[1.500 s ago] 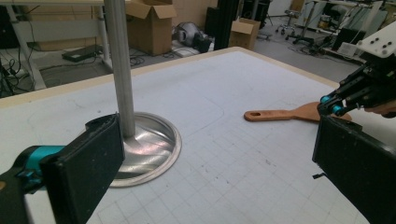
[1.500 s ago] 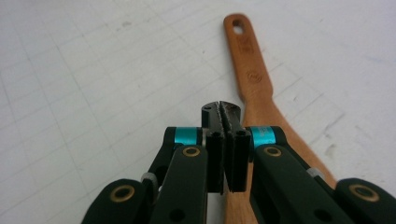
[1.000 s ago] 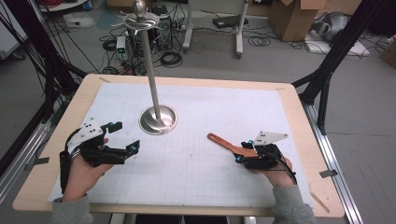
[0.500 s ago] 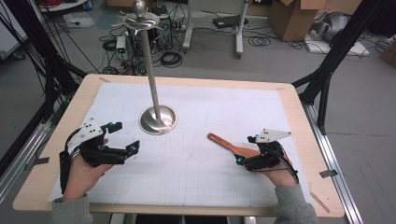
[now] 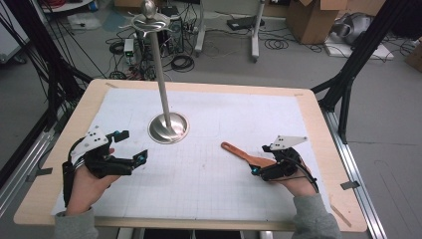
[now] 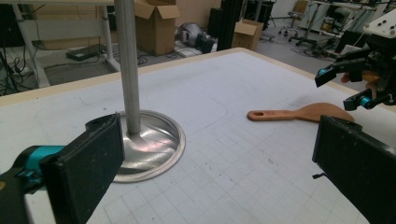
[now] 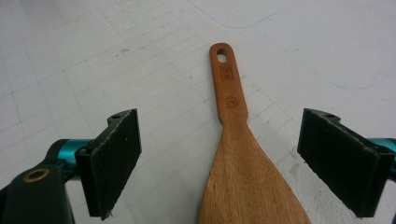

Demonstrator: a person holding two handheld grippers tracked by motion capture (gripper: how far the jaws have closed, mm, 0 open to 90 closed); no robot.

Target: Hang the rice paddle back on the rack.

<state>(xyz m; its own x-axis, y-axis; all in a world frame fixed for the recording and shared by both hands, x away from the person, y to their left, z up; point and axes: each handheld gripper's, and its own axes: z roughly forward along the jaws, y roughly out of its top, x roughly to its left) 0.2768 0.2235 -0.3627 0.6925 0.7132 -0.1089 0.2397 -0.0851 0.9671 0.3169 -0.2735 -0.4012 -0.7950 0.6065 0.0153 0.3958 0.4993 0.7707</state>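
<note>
**Right gripper straddling spatula, fingers apart**

Wooden spatula (image 7: 238, 154) is lying flat on the worktop (image 5: 214, 169), lower right of the high view, handle pointing toward frame centre. Right gripper (image 7: 243, 163) is sitting over the blade, fingers (image 7: 114, 161) spread wide, not touching it. Left gripper (image 5: 130, 147) is idling lower left, fingers also apart, near the metal stand (image 5: 168, 127).

The left gripper (image 5: 130, 147) sits near the left edge of the table, held low in the person's left hand (image 5: 85, 180), its jaws spread wide and pointing toward the right. The right gripper (image 5: 259, 162) is held in the right hand (image 5: 293, 183) at the right side, jaws wide apart, aimed leftward. Both forearms come in from the near edge in grey sleeves (image 5: 313, 216).
</note>
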